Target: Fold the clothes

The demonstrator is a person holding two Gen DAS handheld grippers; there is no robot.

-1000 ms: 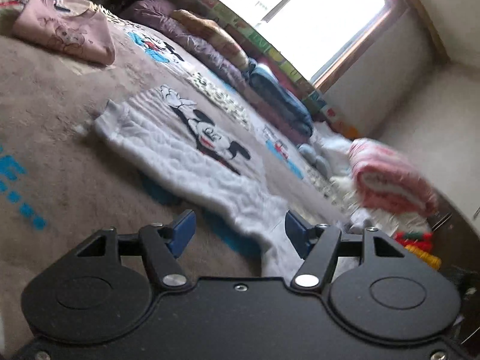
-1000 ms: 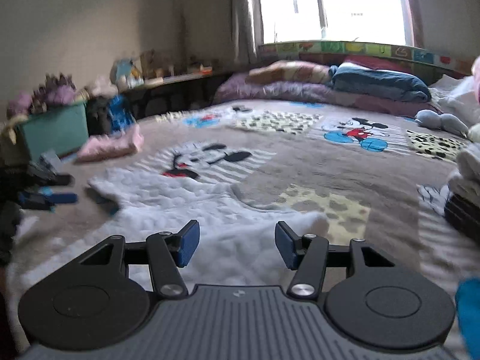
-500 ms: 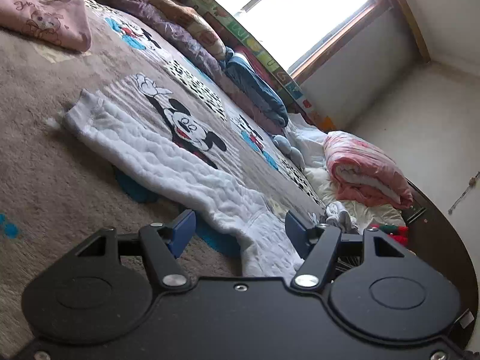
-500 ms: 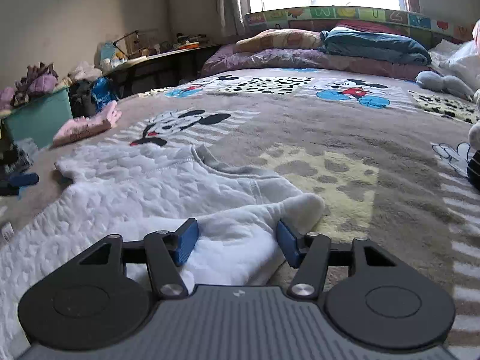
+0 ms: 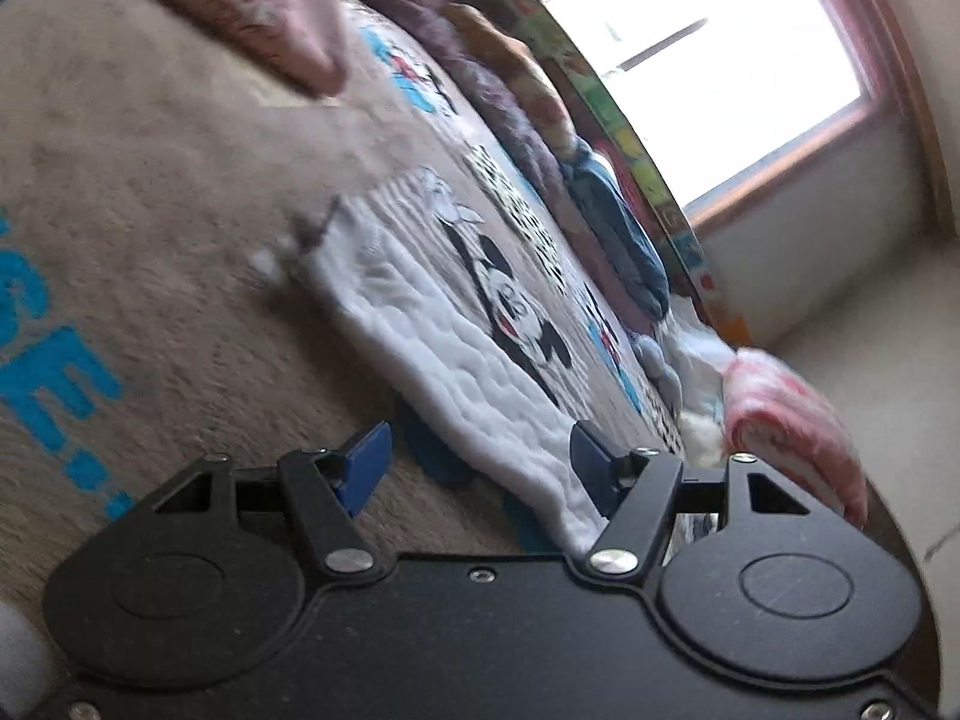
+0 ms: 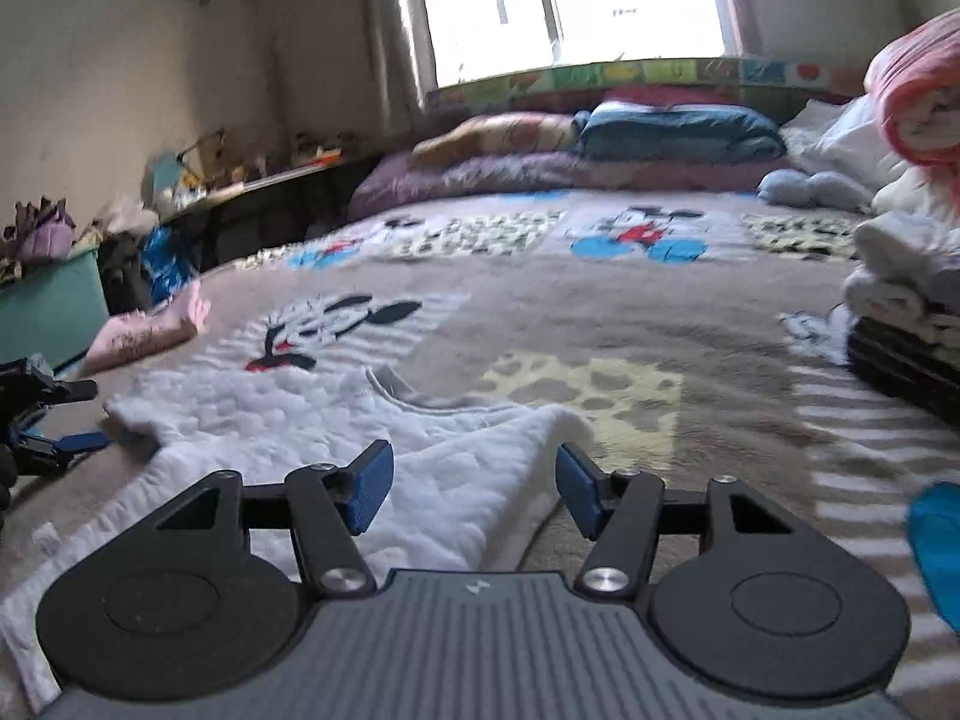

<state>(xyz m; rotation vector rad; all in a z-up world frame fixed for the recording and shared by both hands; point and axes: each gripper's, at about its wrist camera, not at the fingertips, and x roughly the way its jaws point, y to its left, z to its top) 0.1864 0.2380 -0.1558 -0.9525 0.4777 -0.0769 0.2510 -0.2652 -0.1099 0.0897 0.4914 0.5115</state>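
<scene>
A white quilted sweatshirt lies spread flat on the cartoon-print bed blanket, neckline toward the window. My right gripper hovers open just above its near sleeve, nothing between the blue pads. In the left wrist view the same white sweatshirt runs diagonally across the blanket. My left gripper is open over its near edge, with cloth passing between the pads but not pinched. The left gripper also shows at the far left of the right wrist view.
A folded pink garment lies at the blanket's left side, also in the left wrist view. Pillows and a blue quilt line the window end. A pink rolled blanket and stacked folded clothes sit at the right.
Both grippers have pulled back and up from the sweatshirt. The right one, low over the sleeve tip half a second ago, now sits higher and farther back. The left view has swung and blurred.
</scene>
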